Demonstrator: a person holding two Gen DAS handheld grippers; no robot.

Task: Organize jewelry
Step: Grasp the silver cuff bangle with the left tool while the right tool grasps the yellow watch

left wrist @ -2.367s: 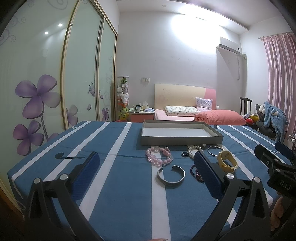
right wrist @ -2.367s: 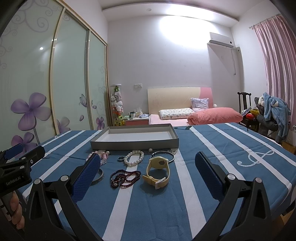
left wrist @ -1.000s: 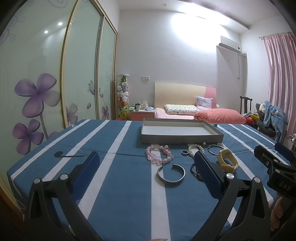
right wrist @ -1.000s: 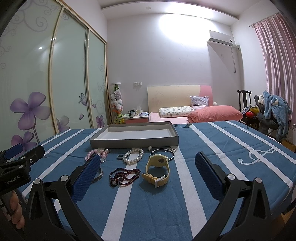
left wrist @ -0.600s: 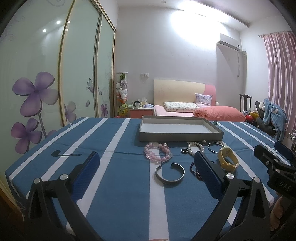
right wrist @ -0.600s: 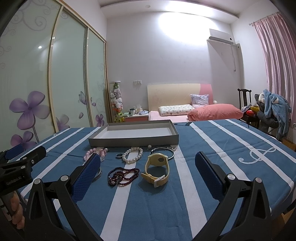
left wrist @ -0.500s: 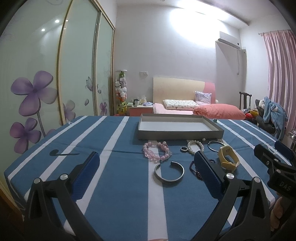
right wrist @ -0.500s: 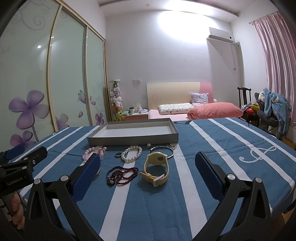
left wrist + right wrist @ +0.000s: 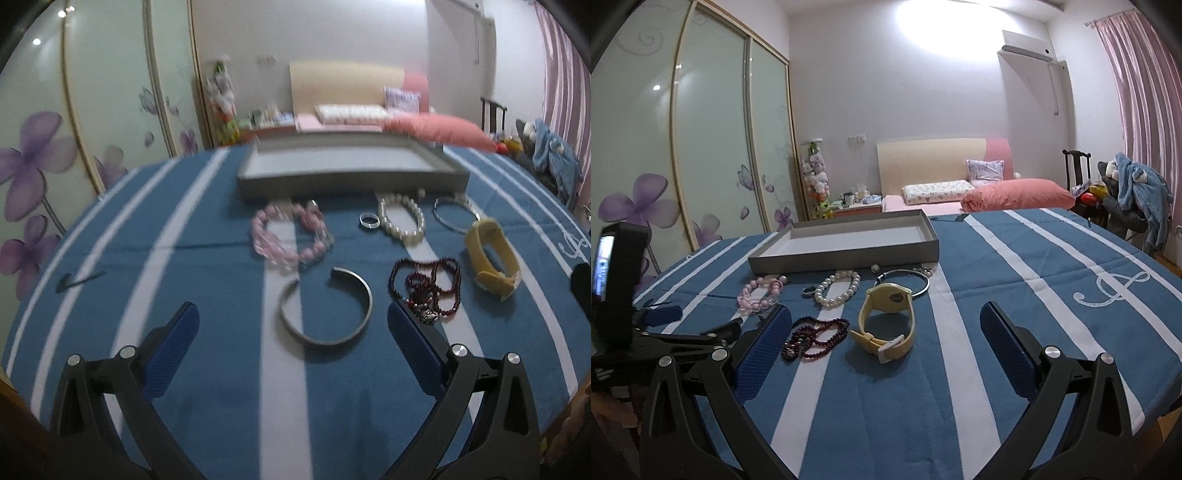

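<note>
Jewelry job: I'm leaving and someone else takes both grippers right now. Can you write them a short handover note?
Left gripper: open, empty, low over the cloth with the silver cuff just ahead.
Right gripper: open, empty, facing the yellow watch.
Tray: nothing seen inside.
On the cloth in front of the tray: pink beads, ring, pearls, thin bangle, dark red beads, watch and cuff.
Done: nothing moved into the tray.
Left: every piece; the cuff and watch look like the nearest picks.

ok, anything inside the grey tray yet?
The grey tray shows only a bare pale floor in the right wrist view. Its near wall hides a strip of floor behind it. The jewelry, like the pearl bracelet, lies on the tablecloth in front.
</note>
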